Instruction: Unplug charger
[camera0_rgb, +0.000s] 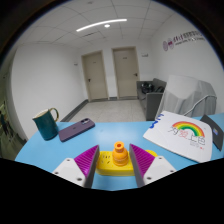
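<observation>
**Fingers spread around the yellow block with its orange plug**

I take the yellow block as my landmark. It lies on the blue bench, right in the gap between my fingers. On top of it stands a small orange plug, upright, ribbed around its body, which I read as the charger part. From here I cannot make out a cord or a socket face.

My gripper is open. The two purple pads flank the yellow block, one to each side, and the orange plug rises between them with a gap on either side. I cannot tell whether the pads touch the sides of the block itself. Neither one presses on the plug.

To the left of the block and farther off, a purple phone lies flat on the bench. Beyond the phone, farther left still, a dark green mug stands upright with its handle to the left. The two are near each other but apart.

To the right of the block, a white card with a rainbow drawing lies flat on the bench, turned at an angle. Behind that card sits a grey chair back.

Beyond the bench, past the block, the room opens out to a pale floor and two closed doors in the far wall, with strip lights on the ceiling above.
</observation>
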